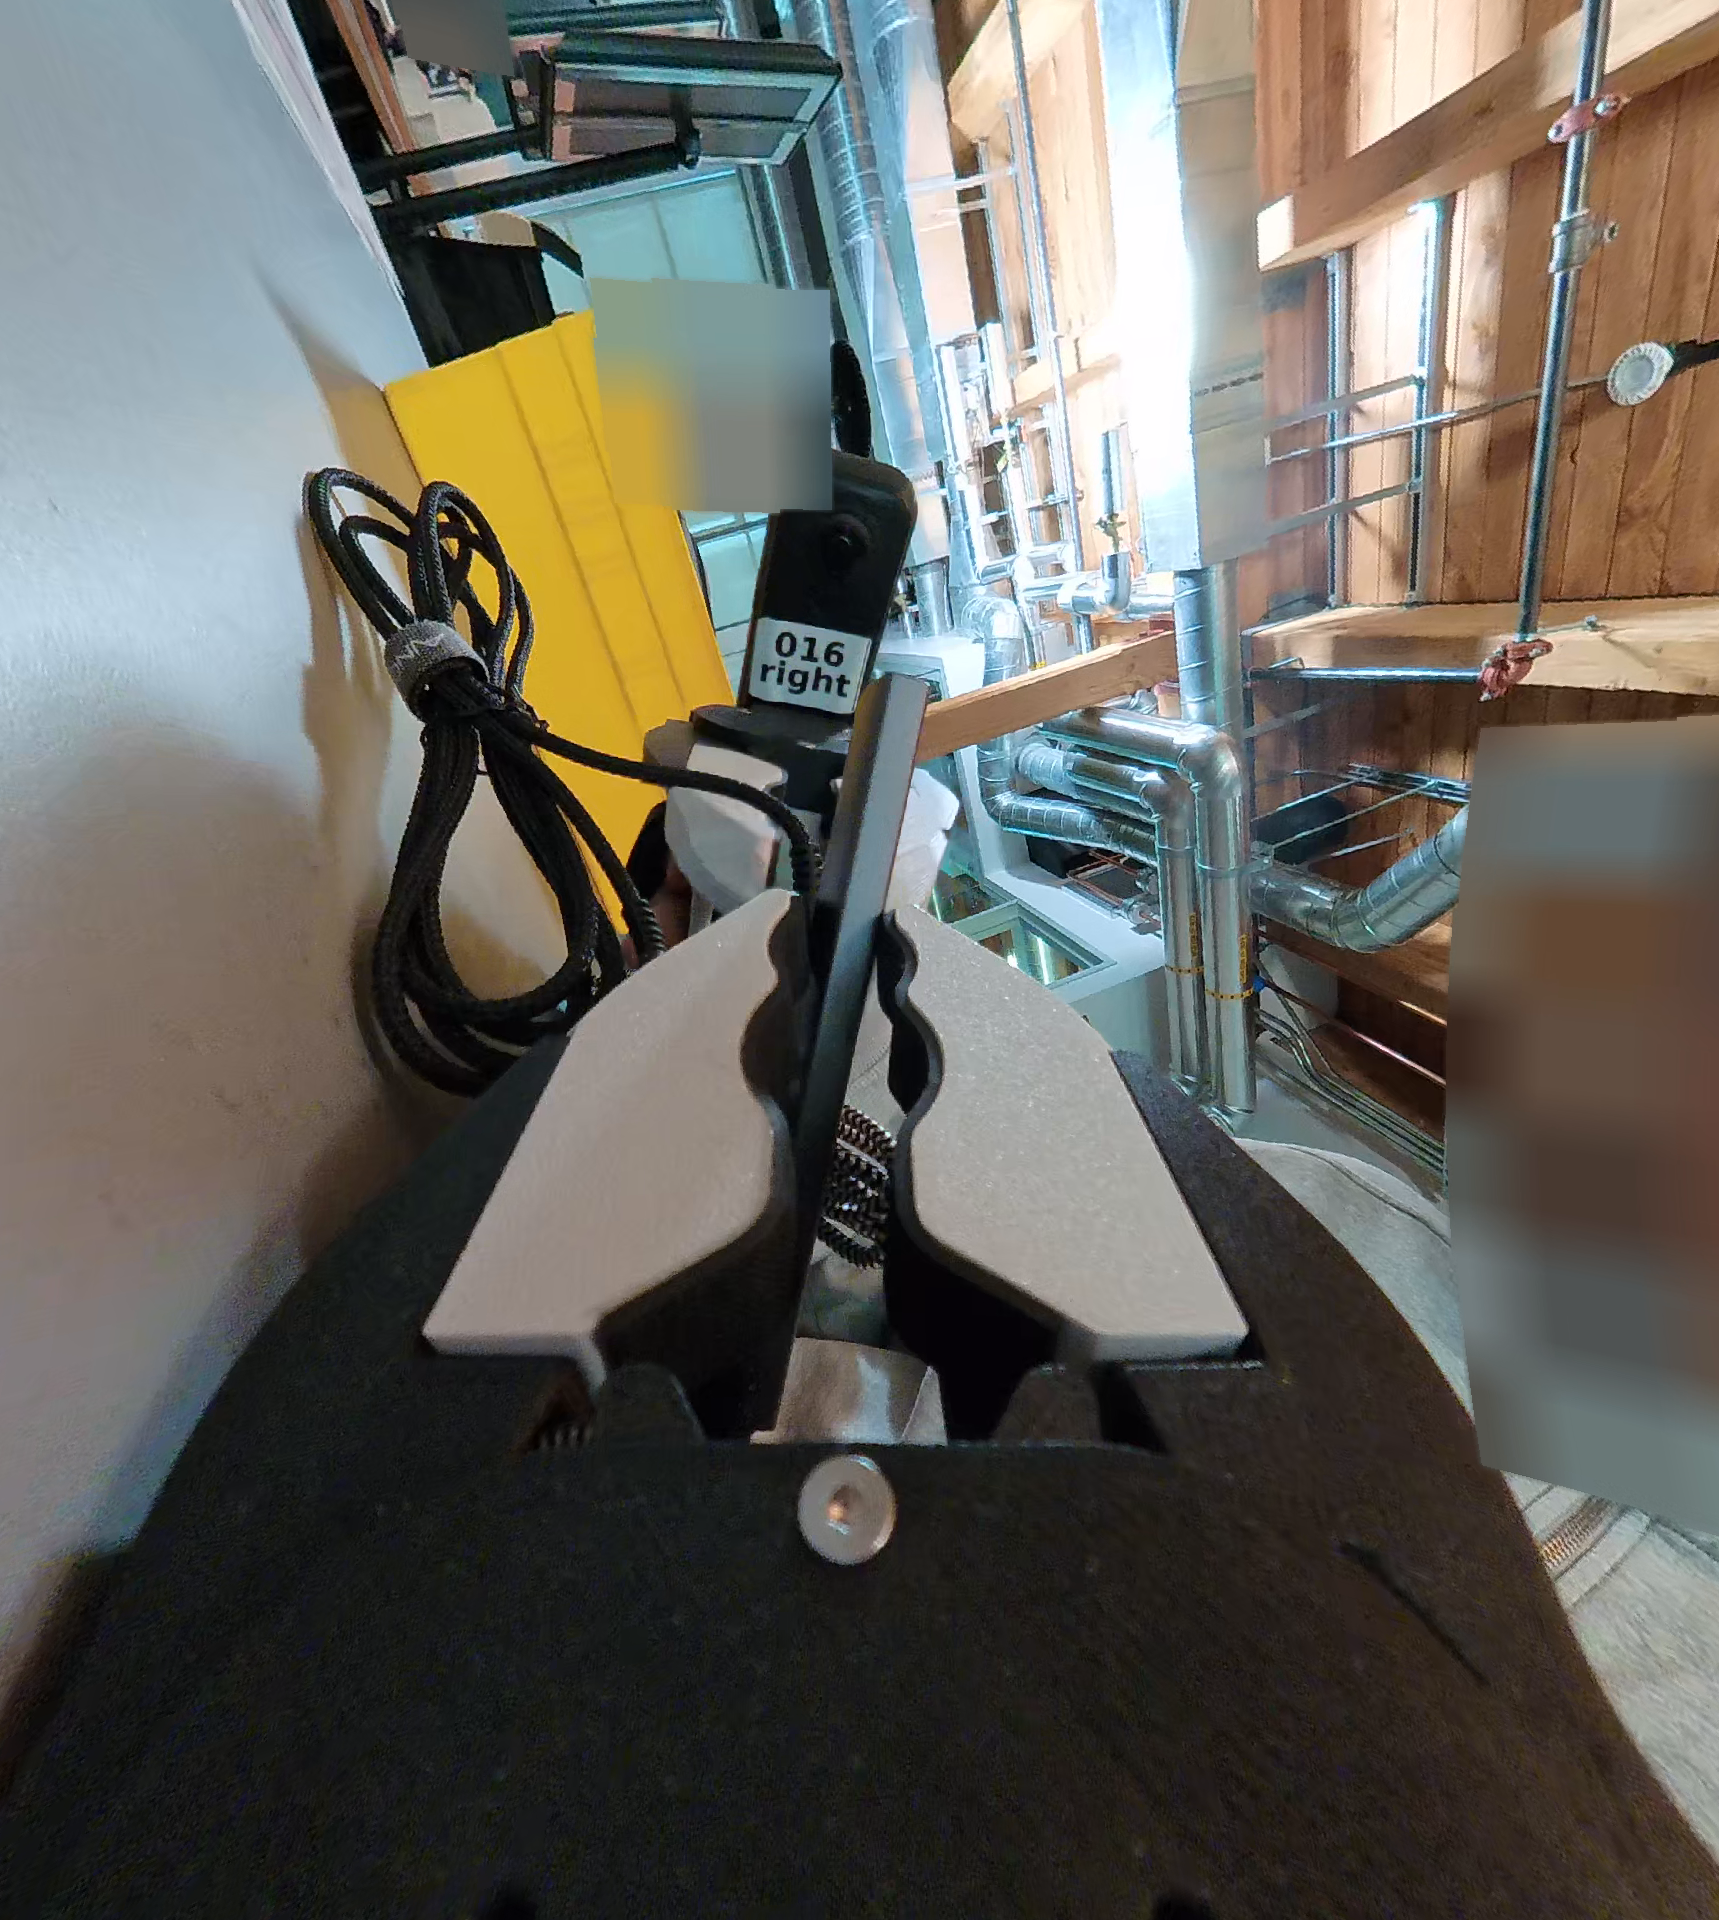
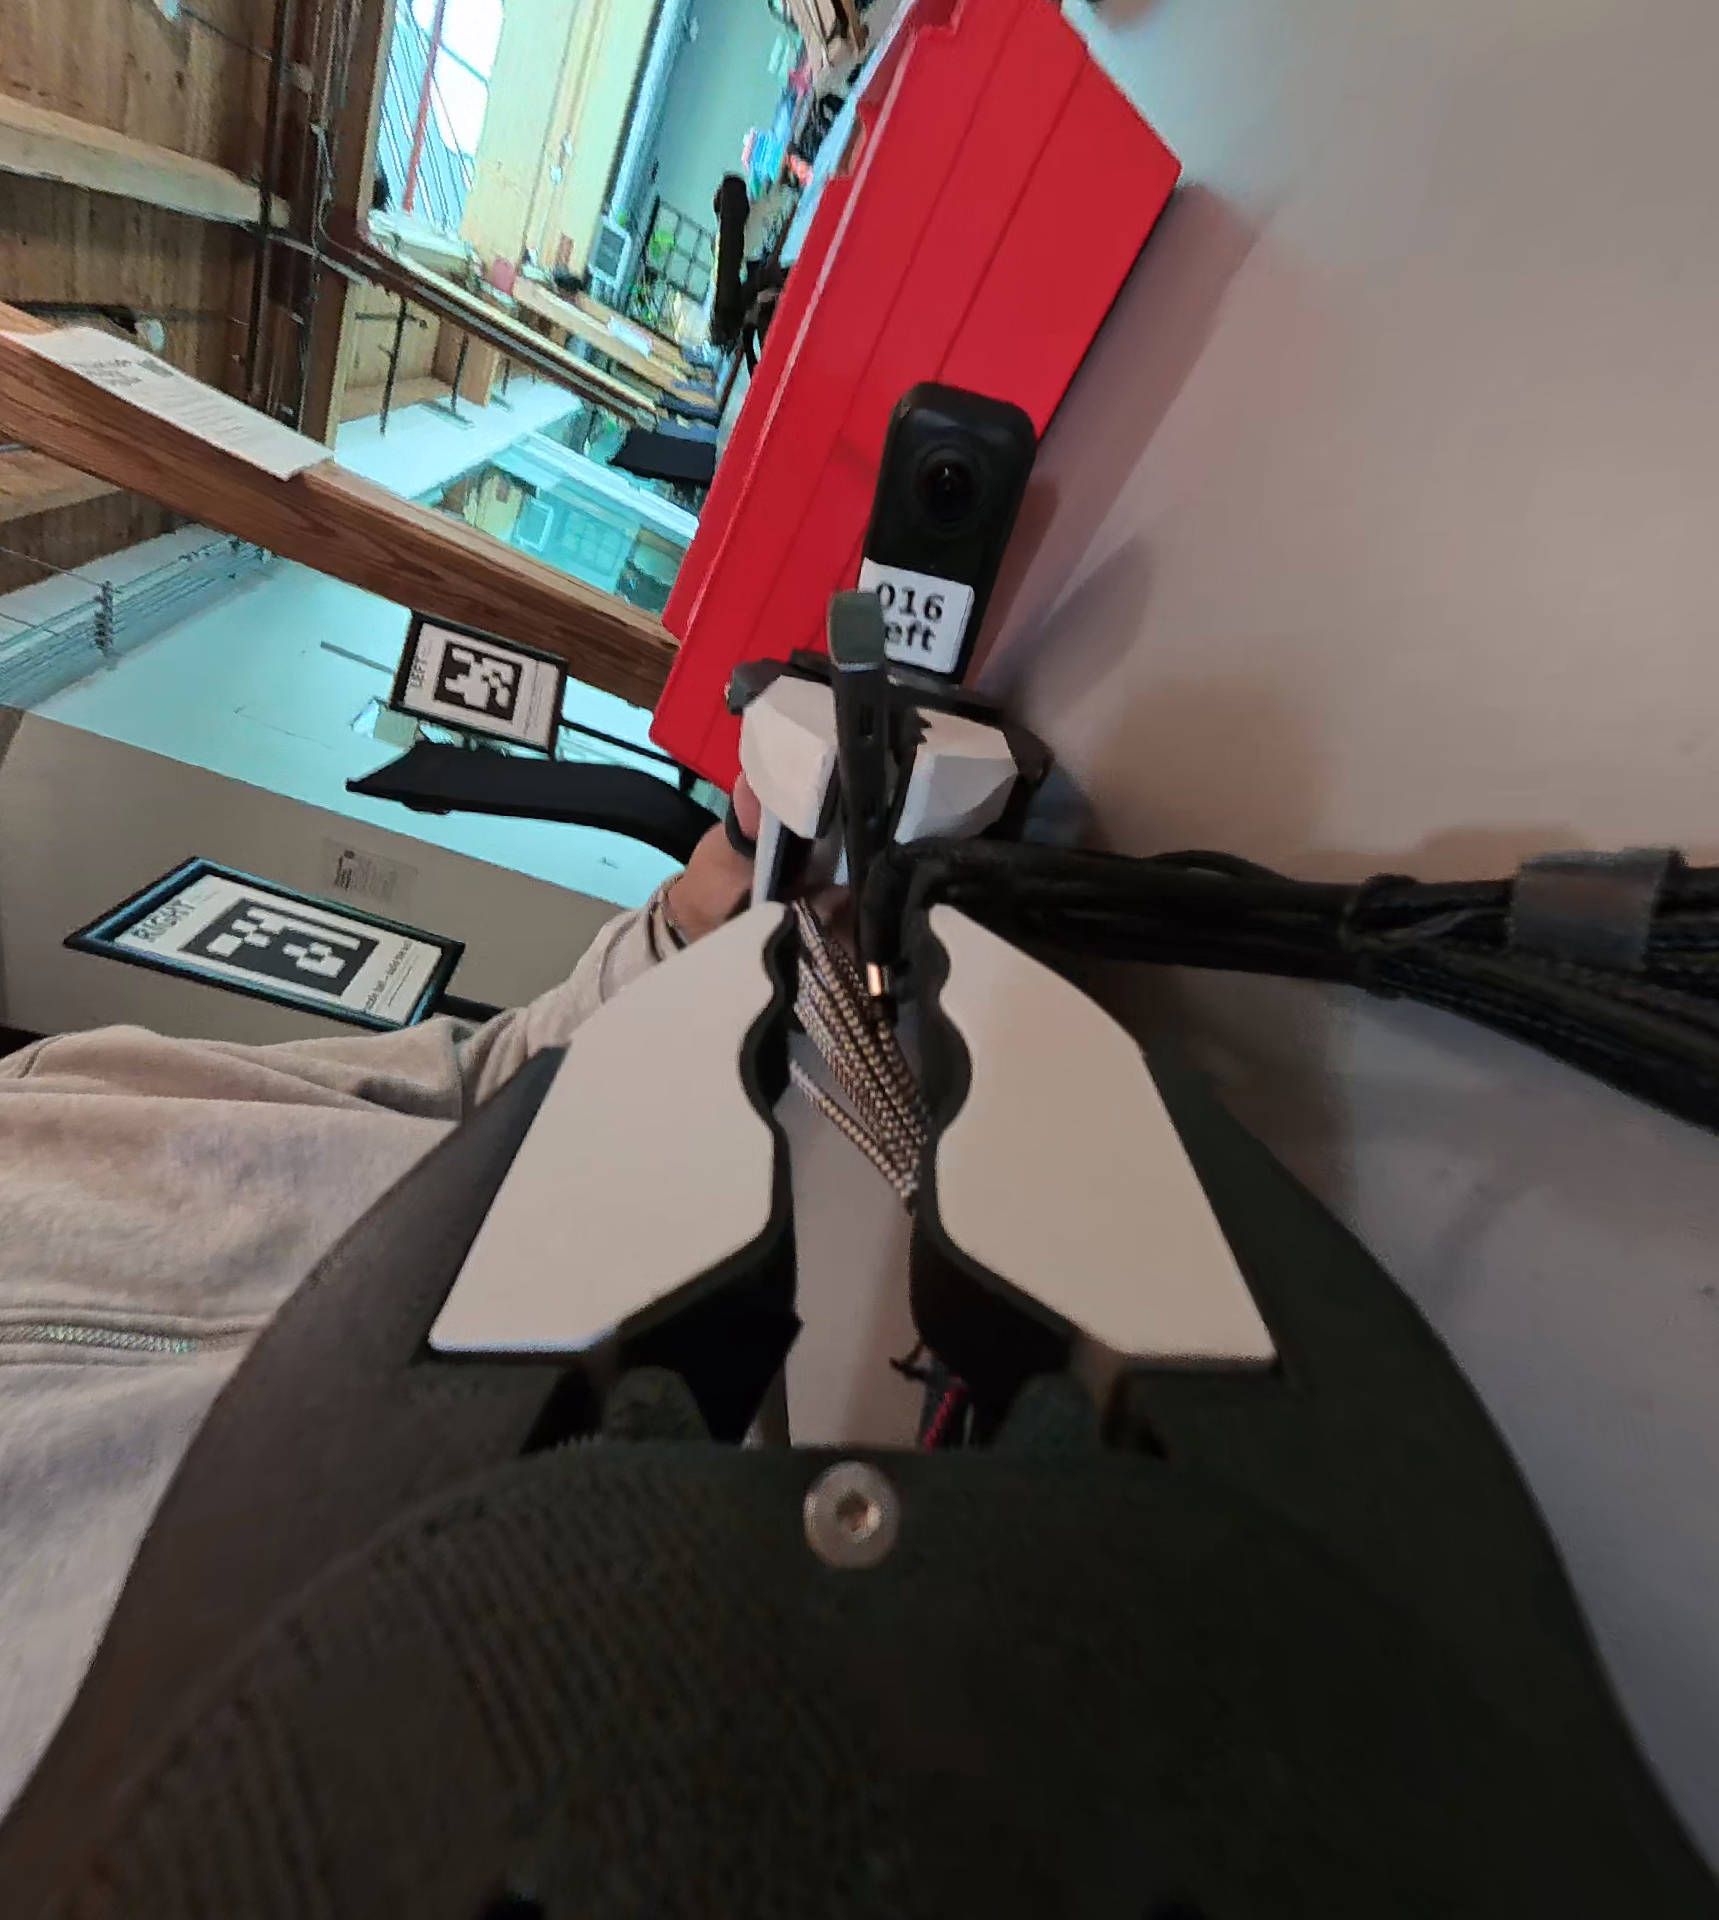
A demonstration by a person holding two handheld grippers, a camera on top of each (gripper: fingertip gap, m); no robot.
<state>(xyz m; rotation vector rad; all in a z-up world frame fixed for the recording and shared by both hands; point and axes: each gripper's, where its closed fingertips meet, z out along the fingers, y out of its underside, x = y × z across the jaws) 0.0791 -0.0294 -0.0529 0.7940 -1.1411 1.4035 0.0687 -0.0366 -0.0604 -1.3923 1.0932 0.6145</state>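
Observation:
My left gripper is shut on a thin dark flat device, held edge-on between its pale fingers. My right gripper faces it at close range and is shut on the black braided cable near its metal-tipped plug. The plug sits just short of the device held by the left gripper. The rest of the cable is a strapped bundle lying on the white table, also seen in the right wrist view. The right gripper shows behind the device.
A yellow bin stands on the table behind the cable bundle, and a red bin behind the left gripper. Two framed black-and-white marker boards stand off the table. A person's grey sleeve fills the near left. Left and right tips are no more than a few centimetres apart.

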